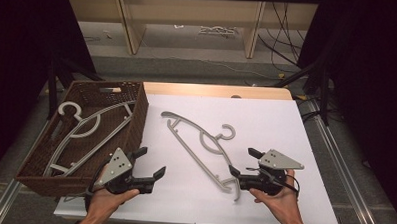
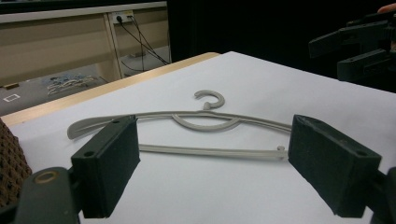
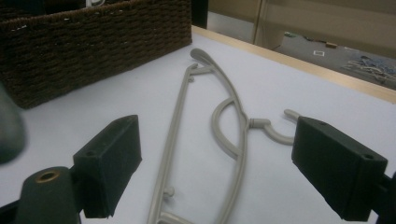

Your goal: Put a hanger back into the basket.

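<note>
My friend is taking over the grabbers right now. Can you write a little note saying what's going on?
Left gripper: open, holding nothing, beside the basket.
Right gripper: open, at the near end of the loose hanger, not gripping it.
Done: one hanger in the basket.
Left: the loose hanger lies flat on the white table; it probably goes into the basket next.

No readable text, labels or numbers anywhere.

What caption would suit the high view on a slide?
Two open hand-held grippers, left and right, flank a grey plastic hanger on the white table; another hanger lies in the brown wicker basket.
</note>
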Motion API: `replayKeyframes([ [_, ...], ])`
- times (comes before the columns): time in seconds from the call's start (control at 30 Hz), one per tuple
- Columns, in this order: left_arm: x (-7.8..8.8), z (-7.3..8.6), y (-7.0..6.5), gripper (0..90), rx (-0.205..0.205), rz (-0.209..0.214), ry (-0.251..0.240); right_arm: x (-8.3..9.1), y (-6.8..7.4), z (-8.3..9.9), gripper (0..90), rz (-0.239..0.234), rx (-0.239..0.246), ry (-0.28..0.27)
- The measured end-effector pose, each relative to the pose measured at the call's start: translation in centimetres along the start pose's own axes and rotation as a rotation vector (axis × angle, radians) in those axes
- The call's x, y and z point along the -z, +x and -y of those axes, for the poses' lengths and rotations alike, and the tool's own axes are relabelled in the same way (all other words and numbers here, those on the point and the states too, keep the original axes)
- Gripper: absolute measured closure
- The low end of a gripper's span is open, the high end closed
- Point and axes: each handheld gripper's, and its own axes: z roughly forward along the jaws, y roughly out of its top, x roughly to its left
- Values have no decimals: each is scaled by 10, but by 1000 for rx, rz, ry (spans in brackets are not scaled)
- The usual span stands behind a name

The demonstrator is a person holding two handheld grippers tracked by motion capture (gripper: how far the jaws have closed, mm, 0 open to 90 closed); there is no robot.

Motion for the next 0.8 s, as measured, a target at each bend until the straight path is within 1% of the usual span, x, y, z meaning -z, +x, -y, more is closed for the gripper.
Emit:
replayKeyframes([
  [0.07, 1, 2, 0, 163, -10, -6, 4, -2, -1, 0, 167, 4, 12, -3],
  [0.13, 3, 5, -1, 163, -1, -8, 4, -4, -2, 1, 167, 7, 14, 12],
  [0.17, 3, 5, -1, 164, 4, -8, 3, -5, -2, 2, 166, 0, 17, 12],
  [0.2, 3, 6, -1, 164, -1, -13, 6, -6, -2, 2, 167, 2, 20, 24],
  [0.23, 2, 7, -1, 164, 4, -6, -2, -7, -3, 3, 167, -2, 19, 34],
  [0.27, 3, 8, -2, 164, 2, -12, 14, -9, -3, 3, 167, -8, 21, 50],
  [0.3, 2, 8, -2, 164, -4, -8, 14, -12, -4, 3, 167, -12, 30, 61],
  [0.33, 1, 9, -3, 164, 3, -3, 11, -14, -5, 3, 167, -6, 39, 77],
  [0.37, 2, 9, -3, 165, -1, -5, 20, -17, -6, 4, 170, -6, 44, 94],
  [0.4, 2, 10, -3, 165, 4, -5, 20, -22, -7, 4, 170, 1, 49, 115],
  [0.43, 1, 10, -3, 165, 3, 1, 10, -25, -9, 3, 171, 1, 46, 153],
  [0.47, 2, 9, -3, 165, 4, -4, 15, -29, -12, 3, 172, 6, 48, 170],
  [0.53, 3, 9, -3, 166, 3, -2, 16, -38, -16, 2, 182, -3, 36, 230],
  [0.57, 3, 9, -3, 165, 3, -1, 17, -43, -19, 2, 189, 8, 42, 254],
  [0.63, 3, 9, -3, 166, 2, 0, 18, -52, -23, 2, 190, 10, 36, 309],
  [0.7, 4, 9, -2, 166, -4, 2, 16, -62, -27, 2, 193, 22, 44, 343],
  [0.73, 4, 9, -2, 167, -5, 4, 16, -66, -28, 2, 198, 21, 40, 367],
  [0.77, 4, 9, -2, 167, 1, 4, 15, -71, -29, 2, 211, 5, 49, 398],
  [0.8, 4, 9, -1, 167, 3, 11, 3, -77, -30, 2, 225, 1, 51, 415],
])
